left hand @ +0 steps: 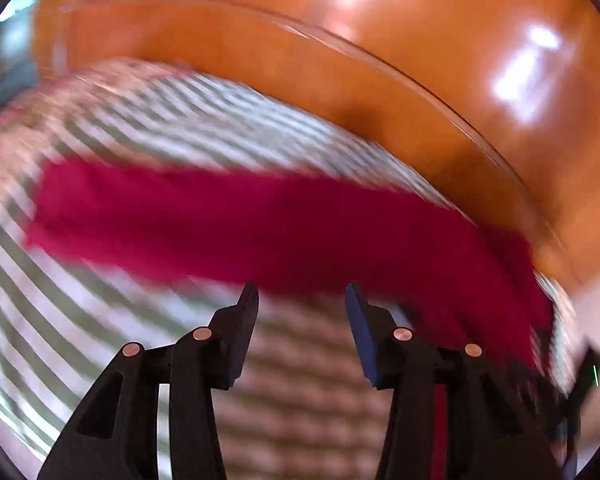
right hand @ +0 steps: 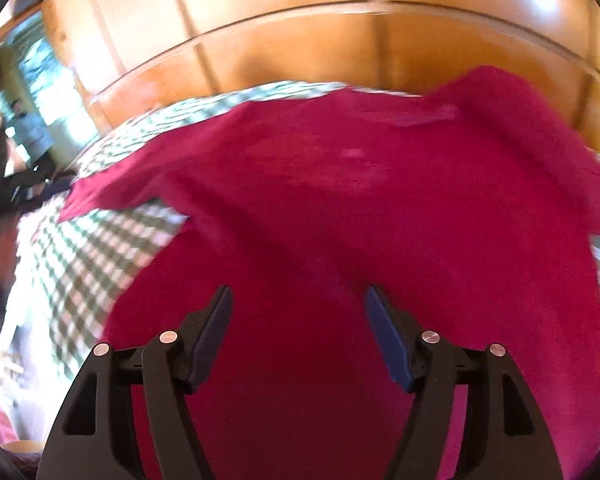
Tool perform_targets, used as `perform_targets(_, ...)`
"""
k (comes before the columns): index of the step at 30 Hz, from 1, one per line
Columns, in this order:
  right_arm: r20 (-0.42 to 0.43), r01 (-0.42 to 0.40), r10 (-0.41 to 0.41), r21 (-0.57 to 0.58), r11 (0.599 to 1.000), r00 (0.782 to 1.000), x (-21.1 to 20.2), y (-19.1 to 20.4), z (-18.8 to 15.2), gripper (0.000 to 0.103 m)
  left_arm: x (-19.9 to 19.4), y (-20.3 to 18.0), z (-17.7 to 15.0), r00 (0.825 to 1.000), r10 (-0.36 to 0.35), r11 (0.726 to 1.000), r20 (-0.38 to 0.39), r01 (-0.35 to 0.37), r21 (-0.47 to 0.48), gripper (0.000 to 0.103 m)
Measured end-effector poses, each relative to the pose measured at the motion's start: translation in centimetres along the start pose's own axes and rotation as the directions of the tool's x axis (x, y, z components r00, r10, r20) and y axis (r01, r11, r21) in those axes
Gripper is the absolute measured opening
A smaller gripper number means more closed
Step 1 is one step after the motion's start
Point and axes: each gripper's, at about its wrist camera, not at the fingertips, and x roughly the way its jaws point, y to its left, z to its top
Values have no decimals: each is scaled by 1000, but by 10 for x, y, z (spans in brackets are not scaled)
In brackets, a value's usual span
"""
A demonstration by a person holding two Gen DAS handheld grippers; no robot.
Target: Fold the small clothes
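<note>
Orange wood panelling [right hand: 300, 40] backs the checked bedcover [right hand: 84, 272]; both the left tool [left hand: 302, 294] and right tool [right hand: 298, 296] hang released, so the crimson knitted garment [right hand: 360, 220] could slump unfolded.

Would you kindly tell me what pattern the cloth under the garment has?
The cloth is green-and-white checked, clearest in the right wrist view.

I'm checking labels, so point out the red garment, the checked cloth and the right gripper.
red garment [right hand: 360, 208], right wrist view, middle of the fabric.
checked cloth [right hand: 96, 268], right wrist view, bare patch left of the garment.
right gripper [right hand: 298, 300], right wrist view, midway between fingertips.
</note>
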Motion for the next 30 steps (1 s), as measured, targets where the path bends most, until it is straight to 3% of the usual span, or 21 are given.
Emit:
perform_targets(2,8,79,-79,27,997,997,-19,-29,-9,67,1,-18,-31,992,-111,994,-60,112,18,56)
perform_targets(4,1,160,-160,63,985,987,-36,-61,-21,67,5,-38,-66,971,-193,979,-141,200,33,57)
perform_targets(8,-56,294,-289,148,944,956,-68,-121,-57,67,16,-66,-115,939,-237,962,-249,262,75,55)
perform_targets(10,-87,305,-294,183,935,952,-81,-139,-77,67,18,-79,-130,939,-224,960,-260,258,107,52)
perform_targets(11,-107,292,-276,196,936,955,-87,-145,-88,67,18,-83,-136,943,-211,960,-256,249,126,39)
perform_targets(12,-121,272,-252,209,939,960,-90,-148,-97,67,20,-88,-139,944,-195,960,-266,240,146,17)
perform_targets(13,-135,239,-213,222,945,968,-94,-148,-109,65,22,-90,-140,941,-192,959,-277,240,149,10)
perform_targets(14,-134,224,-197,223,949,971,-97,-151,-115,60,21,-89,-138,942,-191,959,-276,238,151,9)
perform_targets(16,-124,174,-149,222,959,981,-102,-139,-126,24,14,-92,-136,952,-170,959,-256,220,180,8)
perform_targets(18,-118,141,-117,218,966,986,-107,-129,-133,10,3,-88,-131,957,-162,959,-241,210,191,7)
perform_targets(21,-109,79,-58,192,978,992,-115,-109,-141,9,-14,-74,-126,969,-113,965,-219,159,208,8)
perform_targets(23,-129,78,-56,171,982,990,-116,-105,-147,9,-12,-61,-128,968,-82,973,-236,129,190,12)
perform_targets(26,-136,78,-52,198,977,989,-116,-115,-146,10,-10,-51,-129,977,-15,986,-214,49,157,46)
perform_targets(27,-116,96,-72,219,971,991,-121,-122,-140,13,-14,-50,-125,984,-10,990,-179,35,136,47)
perform_targets(29,-64,164,-153,226,960,986,-131,-134,-128,31,-20,-56,-116,990,-25,991,-136,42,125,47)
perform_targets(30,-39,210,-206,228,951,978,-134,-141,-120,46,-24,-61,-109,994,-24,991,-102,38,131,47)
